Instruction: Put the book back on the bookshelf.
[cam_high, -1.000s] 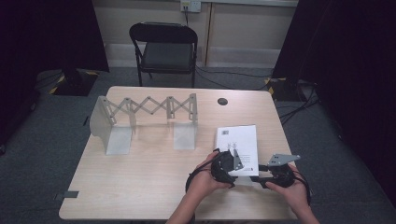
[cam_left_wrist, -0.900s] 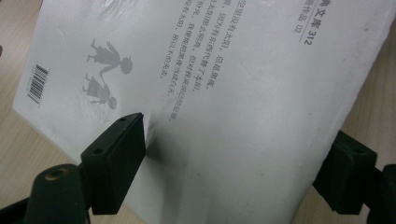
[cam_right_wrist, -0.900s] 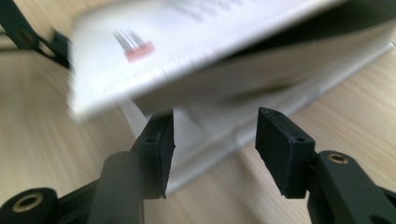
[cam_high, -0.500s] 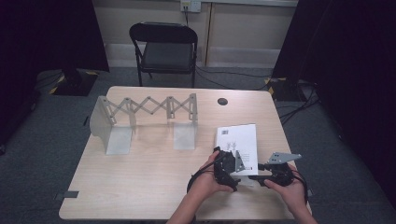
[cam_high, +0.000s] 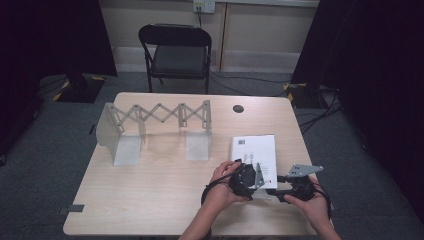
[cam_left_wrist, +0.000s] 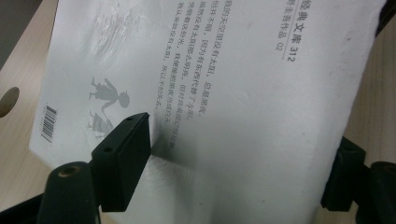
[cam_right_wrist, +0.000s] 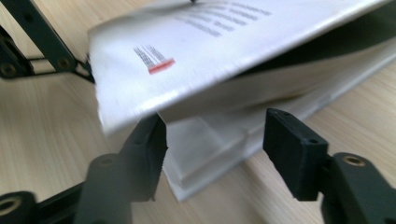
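Observation:
A white paperback book (cam_high: 252, 150) lies at the table's right, back cover up with grey print and a barcode (cam_left_wrist: 233, 84). My left gripper (cam_high: 256, 184) is at its near edge. One jaw lies on the cover and the other is under its right edge (cam_left_wrist: 243, 135). These jaws have just been closing, and the bent cover is pinched between them. My right gripper (cam_high: 281, 191) faces the near corner from the right. Its jaws (cam_right_wrist: 217, 121) have just been opening and stand apart around the lower pages, under the lifted, blurred cover (cam_right_wrist: 187, 60).
An expanding metal book rack (cam_high: 155, 127) with scissor links stands on the left half of the wooden table (cam_high: 150, 200). A round cable hole (cam_high: 238, 108) is near the far edge. A black folding chair (cam_high: 177, 50) stands beyond the table.
Both hands have kept their place at the book's near edge. A pale strip of the cover now shows between the two grippers.

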